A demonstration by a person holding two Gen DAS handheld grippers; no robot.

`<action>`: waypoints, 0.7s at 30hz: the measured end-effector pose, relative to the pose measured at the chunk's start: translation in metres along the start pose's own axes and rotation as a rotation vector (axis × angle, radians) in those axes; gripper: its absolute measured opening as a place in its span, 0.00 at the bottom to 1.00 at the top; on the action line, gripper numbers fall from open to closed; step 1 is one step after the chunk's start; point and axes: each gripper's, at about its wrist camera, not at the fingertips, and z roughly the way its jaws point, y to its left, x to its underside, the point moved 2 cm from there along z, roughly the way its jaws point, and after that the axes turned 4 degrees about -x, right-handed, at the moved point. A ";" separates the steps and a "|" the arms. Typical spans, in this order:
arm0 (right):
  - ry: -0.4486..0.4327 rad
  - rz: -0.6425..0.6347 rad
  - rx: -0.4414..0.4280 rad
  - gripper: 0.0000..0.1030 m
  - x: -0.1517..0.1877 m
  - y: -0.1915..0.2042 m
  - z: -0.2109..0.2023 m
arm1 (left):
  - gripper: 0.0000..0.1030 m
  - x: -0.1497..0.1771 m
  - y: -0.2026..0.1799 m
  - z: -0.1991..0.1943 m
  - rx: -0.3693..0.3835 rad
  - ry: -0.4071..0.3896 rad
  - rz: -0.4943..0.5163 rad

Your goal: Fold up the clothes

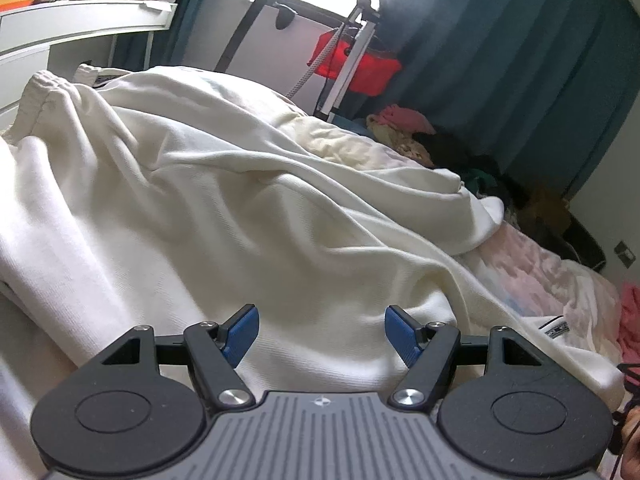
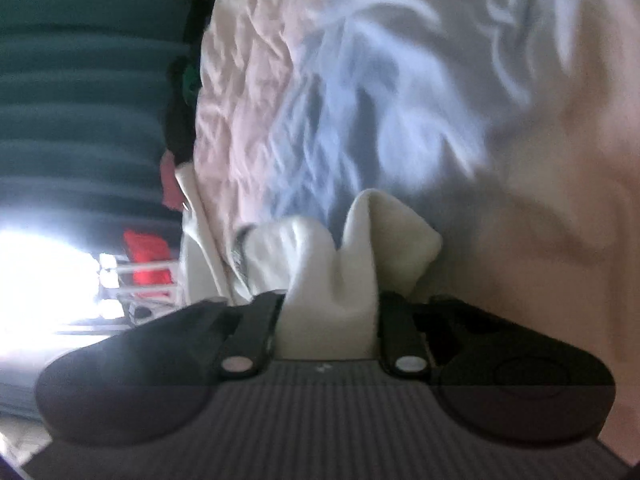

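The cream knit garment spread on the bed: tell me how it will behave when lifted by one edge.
The cream knit garment probably goes floppy: it lies in deep soft folds. It likely sags and trails, since a bunched edge already droops around the right gripper. Its thick ribbed weave suggests some weight and little slip.

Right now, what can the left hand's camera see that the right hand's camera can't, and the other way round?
Only the left wrist view shows the whole cream garment spread over the bed, a white dresser, and the left gripper open, nothing between its blue fingers.

Only the right wrist view, rolled sideways and blurred, shows the right gripper shut on a bunched fold of that cream cloth.

Both show the pink and blue bedspread, the teal curtains and something red by the window.
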 end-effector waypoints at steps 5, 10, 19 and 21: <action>-0.177 -0.334 -0.204 0.09 -0.015 0.054 -0.032 | 0.70 -0.003 0.001 0.001 0.005 0.009 -0.012; -0.208 -0.463 -0.198 0.11 -0.021 0.067 -0.055 | 0.70 -0.002 -0.001 0.003 0.026 0.028 -0.011; 0.062 0.175 0.077 0.44 -0.047 -0.057 -0.060 | 0.70 0.001 -0.006 0.002 0.032 0.048 0.007; -0.012 0.244 0.052 0.76 -0.048 -0.064 -0.080 | 0.70 0.002 -0.007 -0.001 0.027 0.043 0.015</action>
